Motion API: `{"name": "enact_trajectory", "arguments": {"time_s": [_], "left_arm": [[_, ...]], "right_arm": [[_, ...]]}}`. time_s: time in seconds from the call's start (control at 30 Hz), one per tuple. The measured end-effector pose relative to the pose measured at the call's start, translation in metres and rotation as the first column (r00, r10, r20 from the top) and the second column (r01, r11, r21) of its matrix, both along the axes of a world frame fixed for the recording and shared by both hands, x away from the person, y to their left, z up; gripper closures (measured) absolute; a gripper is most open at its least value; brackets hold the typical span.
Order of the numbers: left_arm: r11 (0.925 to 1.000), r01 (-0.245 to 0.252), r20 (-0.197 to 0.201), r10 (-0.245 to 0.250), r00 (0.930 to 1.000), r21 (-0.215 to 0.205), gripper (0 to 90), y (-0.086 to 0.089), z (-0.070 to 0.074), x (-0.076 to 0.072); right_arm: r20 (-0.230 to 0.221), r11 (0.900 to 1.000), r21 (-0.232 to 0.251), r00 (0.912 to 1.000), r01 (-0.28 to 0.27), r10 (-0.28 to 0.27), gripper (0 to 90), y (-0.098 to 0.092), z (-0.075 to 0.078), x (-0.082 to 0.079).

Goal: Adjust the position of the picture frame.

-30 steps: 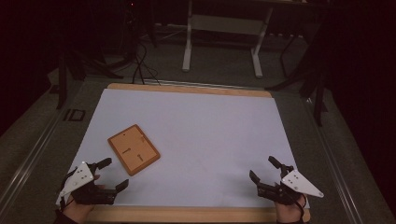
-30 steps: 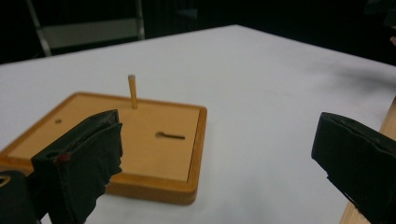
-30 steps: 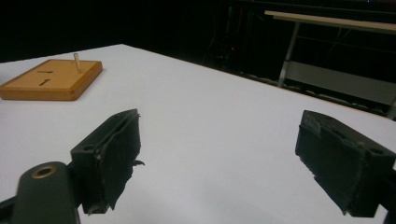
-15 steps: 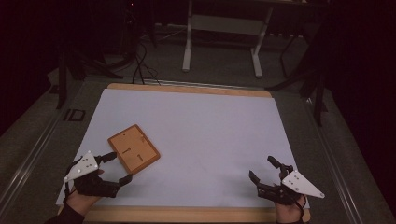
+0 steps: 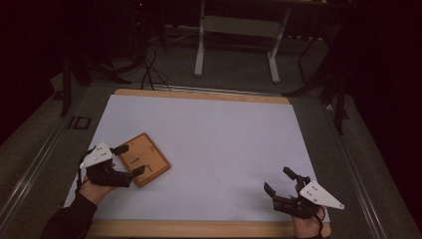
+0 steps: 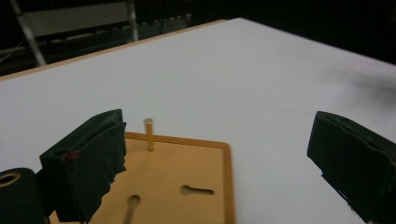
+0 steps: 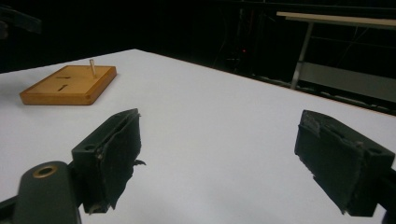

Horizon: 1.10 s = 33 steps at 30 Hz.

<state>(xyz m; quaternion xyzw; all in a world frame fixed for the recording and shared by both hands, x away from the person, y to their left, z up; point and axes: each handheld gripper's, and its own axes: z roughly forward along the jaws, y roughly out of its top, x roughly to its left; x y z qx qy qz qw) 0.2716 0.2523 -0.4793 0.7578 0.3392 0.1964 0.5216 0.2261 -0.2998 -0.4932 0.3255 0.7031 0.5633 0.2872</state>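
A flat wooden board (image 5: 149, 158) lies on the left part of the white table. It carries a short upright peg (image 6: 149, 134) and keyhole-shaped slots (image 6: 197, 190). My left gripper (image 5: 132, 159) is open, its jaws spread over the board's left side with nothing between them. In the left gripper view the left jaw hangs above the board (image 6: 187, 172) and the right jaw above bare table. My right gripper (image 5: 277, 180) rests open near the front right edge, far from the board. In the right gripper view the board (image 7: 70, 86) and peg (image 7: 93, 67) lie far off at upper left.
The white table (image 5: 224, 134) has a wooden rim at front and back. Beyond the far edge, on the dark floor, stand a white frame's legs (image 5: 200, 55) and some cables (image 5: 149, 64). A person's hands hold both grippers at the front edge.
My left gripper has moved forward and to the right from the front left corner, so its open jaws now reach over the board. The right gripper has stayed put.
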Motion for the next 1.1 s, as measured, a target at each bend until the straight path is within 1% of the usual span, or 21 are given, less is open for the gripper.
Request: {"name": "enact_trajectory", "arguments": {"time_s": [0.03,0.07,0.17,0.2,0.33,0.37,0.4,0.43,0.5,0.53,0.57,0.6,0.63,0.67,0.77,0.8,0.9,0.93,0.97,1.0,1.1], "left_arm": [[1.0000,0.003,0.002,-0.003,1.0000,0.001,7.3,0.000,0.000,0.002],[0.9999,-0.002,0.002,0.002,1.0000,0.012,9.0,-0.001,-0.001,0.005],[0.9998,-0.006,-0.005,0.006,1.0000,0.020,11.6,-0.001,-0.004,0.014],[0.9998,-0.007,-0.006,0.007,1.0000,0.020,14.2,-0.001,-0.005,0.017],[0.9985,-0.021,-0.027,0.022,0.9994,0.051,15.2,-0.004,-0.012,0.029],[0.9983,-0.015,-0.035,0.017,0.9992,0.055,16.3,-0.005,-0.014,0.031],[0.9970,-0.028,-0.035,0.030,0.9989,0.072,17.8,-0.007,-0.016,0.034],[0.9963,-0.025,-0.040,0.028,0.9988,0.082,19.3,-0.008,-0.018,0.037],[0.9938,-0.039,-0.058,0.046,0.9973,0.104,21.5,-0.009,-0.023,0.042],[0.9932,-0.042,-0.067,0.049,0.9965,0.108,23.6,-0.009,-0.025,0.045],[0.9912,-0.056,-0.078,0.066,0.9948,0.119,25.4,-0.010,-0.028,0.048],[0.9905,-0.060,-0.087,0.071,0.9936,0.124,27.7,-0.009,-0.030,0.050],[0.9898,-0.064,-0.097,0.077,0.9924,0.128,28.6,-0.009,-0.032,0.052],[0.9885,-0.067,-0.097,0.081,0.9920,0.136,31.1,-0.009,-0.034,0.053],[0.9871,-0.066,-0.103,0.081,0.9914,0.146,35.7,-0.011,-0.038,0.057],[0.9879,-0.056,-0.107,0.072,0.9917,0.144,37.6,-0.012,-0.038,0.059],[0.9872,-0.042,-0.121,0.061,0.9908,0.154,43.0,-0.018,-0.042,0.064],[0.9872,-0.042,-0.121,0.061,0.9908,0.154,43.4,-0.018,-0.042,0.064],[0.9846,-0.050,-0.126,0.072,0.9894,0.168,43.4,-0.021,-0.044,0.067],[0.9847,-0.050,-0.131,0.073,0.9886,0.167,46.2,-0.022,-0.046,0.069],[0.9831,-0.059,-0.140,0.084,0.9866,0.173,48.9,-0.025,-0.048,0.073]], "right_arm": [[0.001,1.000,-0.001,1.0000,0.001,-0.001,14.2,0.000,0.000,0.000],[-0.001,1.000,-0.002,1.0000,0.000,0.000,14.2,0.000,0.000,0.000],[-0.008,1.000,0.004,1.0000,-0.002,0.002,14.1,0.000,-0.001,0.001],[-0.008,1.000,0.006,1.0000,-0.004,0.004,14.0,0.000,-0.001,0.001],[-0.010,1.000,0.010,1.0000,0.000,0.000,14.0,-0.001,-0.001,0.001],[-0.012,1.000,0.012,0.9999,-0.002,0.002,13.9,-0.001,-0.001,0.001],[-0.016,1.000,0.016,0.9999,-0.004,0.004,13.9,-0.001,-0.001,0.001],[-0.017,1.000,0.016,0.9999,0.000,0.000,13.8,-0.001,-0.001,0.001],[-0.007,1.000,0.020,0.9999,0.010,-0.010,13.8,-0.001,-0.001,0.000],[-0.008,1.000,0.030,1.0000,0.005,-0.005,13.8,-0.001,0.000,0.000],[-0.001,1.000,0.028,0.9999,0.011,-0.011,13.8,-0.002,0.000,0.000],[0.000,1.000,0.029,0.9999,0.011,-0.011,13.8,-0.002,0.000,0.000],[-0.003,1.000,0.030,1.0000,0.005,-0.005,13.8,-0.002,0.000,0.000],[-0.010,1.000,0.030,0.9999,0.005,-0.005,13.8,-0.002,0.000,0.000],[-0.018,1.000,0.027,0.9998,-0.002,0.003,13.8,-0.001,-0.001,0.001],[-0.021,1.000,0.025,0.9998,-0.002,0.002,13.8,-0.001,-0.001,0.001],[-0.024,1.000,0.022,0.9997,-0.006,0.006,13.8,0.000,-0.002,0.002],[-0.024,1.000,0.022,0.9997,-0.006,0.006,13.8,0.000,-0.002,0.002],[-0.028,1.000,0.023,0.9996,-0.007,0.007,13.8,0.000,-0.002,0.002],[-0.031,1.000,0.027,0.9995,-0.006,0.007,13.8,-0.001,-0.002,0.002],[-0.038,0.999,0.032,0.9993,-0.006,0.007,13.8,-0.002,-0.003,0.003]]}}
